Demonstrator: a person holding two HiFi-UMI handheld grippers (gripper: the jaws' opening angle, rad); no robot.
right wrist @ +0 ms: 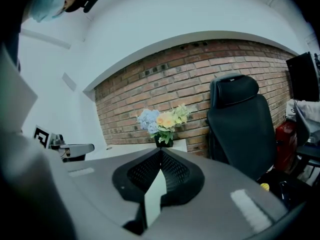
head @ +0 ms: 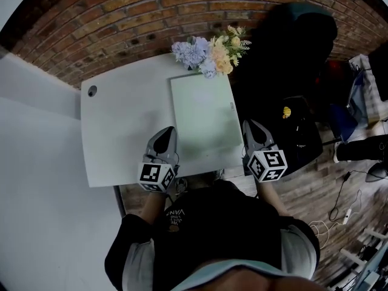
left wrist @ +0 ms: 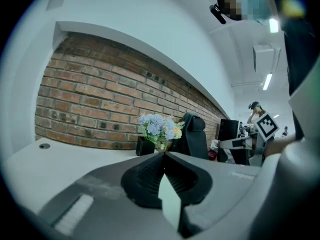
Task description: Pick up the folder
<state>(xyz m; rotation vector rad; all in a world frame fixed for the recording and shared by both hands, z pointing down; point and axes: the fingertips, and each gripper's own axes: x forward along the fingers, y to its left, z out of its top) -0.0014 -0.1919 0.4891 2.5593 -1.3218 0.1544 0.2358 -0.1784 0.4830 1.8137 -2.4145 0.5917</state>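
A pale green folder [head: 203, 117] lies flat on the right part of the white table [head: 121, 126], its far edge near the flowers. My left gripper [head: 169, 130] is shut and empty, its tip just left of the folder's near left corner. My right gripper [head: 248, 124] is also shut and empty, its tip beside the folder's right edge near the near right corner. In the left gripper view the jaws [left wrist: 164, 154] meet with nothing between them. The right gripper view shows the same [right wrist: 161, 151]. The folder is hidden behind the jaws in both gripper views.
A bunch of blue and peach flowers [head: 209, 53] in a dark pot stands at the table's far edge against the brick wall. A black office chair [head: 291, 41] is right of the table. A cable hole [head: 92, 91] sits at the table's far left corner.
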